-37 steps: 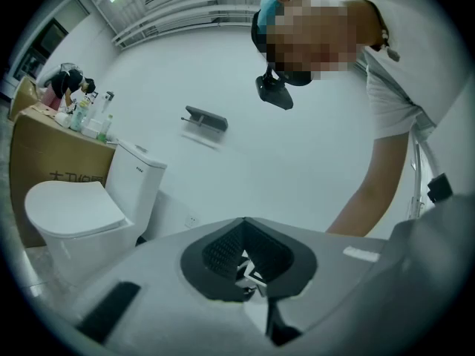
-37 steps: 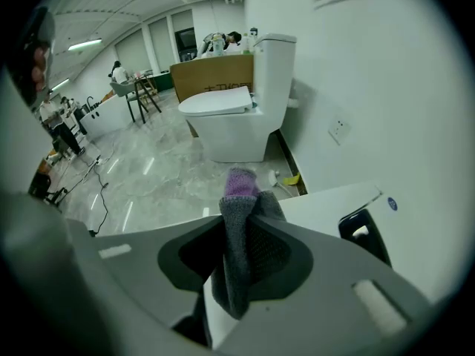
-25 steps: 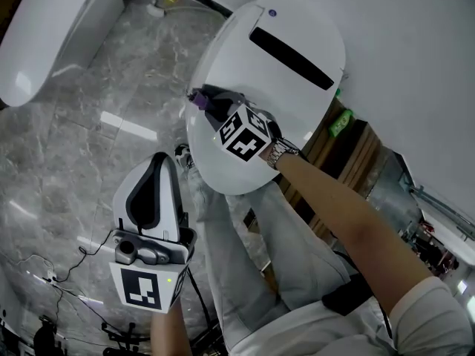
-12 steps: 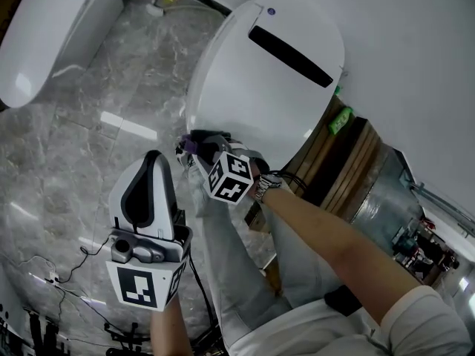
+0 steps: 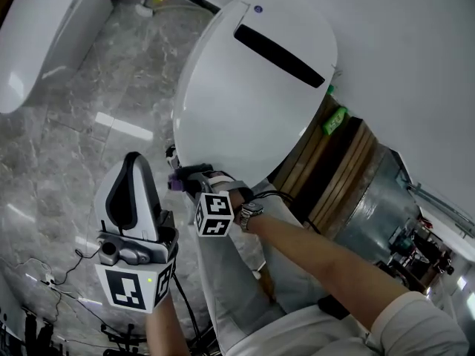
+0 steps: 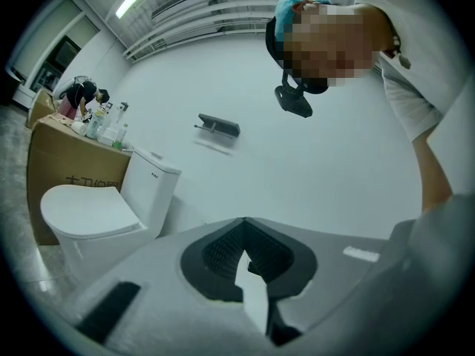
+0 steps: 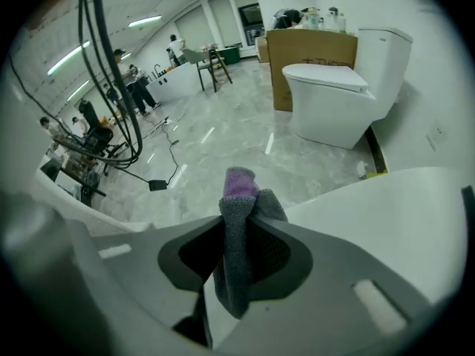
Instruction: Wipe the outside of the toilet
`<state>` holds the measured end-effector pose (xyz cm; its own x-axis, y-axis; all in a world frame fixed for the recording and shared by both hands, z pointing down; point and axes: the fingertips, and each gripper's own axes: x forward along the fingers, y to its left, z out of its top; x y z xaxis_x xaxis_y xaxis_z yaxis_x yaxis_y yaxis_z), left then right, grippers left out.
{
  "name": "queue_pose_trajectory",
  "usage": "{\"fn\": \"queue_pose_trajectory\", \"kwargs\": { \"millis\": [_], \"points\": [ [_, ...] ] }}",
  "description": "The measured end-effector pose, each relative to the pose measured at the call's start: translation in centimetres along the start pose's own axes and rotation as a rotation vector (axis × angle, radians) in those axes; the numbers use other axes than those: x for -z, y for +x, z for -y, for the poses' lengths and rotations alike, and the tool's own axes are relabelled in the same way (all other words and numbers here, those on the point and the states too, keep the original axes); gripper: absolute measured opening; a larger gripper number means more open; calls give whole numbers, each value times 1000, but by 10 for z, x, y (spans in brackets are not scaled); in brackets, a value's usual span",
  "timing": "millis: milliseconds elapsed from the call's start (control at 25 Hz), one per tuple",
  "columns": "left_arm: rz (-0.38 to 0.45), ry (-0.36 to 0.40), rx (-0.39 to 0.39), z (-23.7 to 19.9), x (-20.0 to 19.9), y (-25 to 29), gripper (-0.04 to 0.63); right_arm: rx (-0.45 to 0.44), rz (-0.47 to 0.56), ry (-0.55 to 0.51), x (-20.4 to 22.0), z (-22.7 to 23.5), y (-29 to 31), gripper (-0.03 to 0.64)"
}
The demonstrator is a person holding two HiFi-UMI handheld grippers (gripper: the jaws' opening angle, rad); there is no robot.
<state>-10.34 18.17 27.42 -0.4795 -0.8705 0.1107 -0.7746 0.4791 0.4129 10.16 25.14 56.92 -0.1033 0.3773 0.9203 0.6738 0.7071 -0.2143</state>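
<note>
Toilet (image 5: 252, 102) glossy, oval; right gripper (image 5: 181, 182) pinches knit cloth (image 7: 236, 262).

Open floor (image 5: 74, 139) left of the toilet (image 5: 252, 87) (wooden slats (image 5: 338, 162) crowd its right).

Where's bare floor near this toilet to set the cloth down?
Free: the marble floor between the toilet and the second toilet. Crowded: cables at lower left, and wooden slats hard against the toilet's right.

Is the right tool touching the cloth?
Touching. The right gripper view shows the right tool shut on the cloth, pinched between its jaws.
</note>
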Motion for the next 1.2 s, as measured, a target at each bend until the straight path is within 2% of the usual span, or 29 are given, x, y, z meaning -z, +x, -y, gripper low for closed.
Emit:
{"fn": "queue_pose_trajectory", "kwargs": {
  "millis": [240, 320, 400, 600, 840, 1040, 1200],
  "points": [
    [-12, 5, 19, 36, 5, 17, 3, -116, -6, -74, 11, -13, -6, 86],
    [-14, 5, 13, 44, 7, 22, 3, -146, 31, -69, 7, -10, -18, 86],
    [-14, 10, 7, 53, 8, 29, 3, -136, 93, -53, 3, 6, -38, 86],
    [-1, 16, -14, 80, -1, 46, 3, -10, 187, 2, 15, 85, -103, 87],
    [38, 35, -67, 110, -13, 76, 3, 212, 210, 62, 57, 239, -194, 91],
    [61, 30, -115, 128, -16, 97, 3, 411, 157, 81, 95, 372, -256, 91],
    [68, 34, -149, 136, -14, 108, 3, 485, 103, 129, 118, 454, -273, 91]
  ]
}}
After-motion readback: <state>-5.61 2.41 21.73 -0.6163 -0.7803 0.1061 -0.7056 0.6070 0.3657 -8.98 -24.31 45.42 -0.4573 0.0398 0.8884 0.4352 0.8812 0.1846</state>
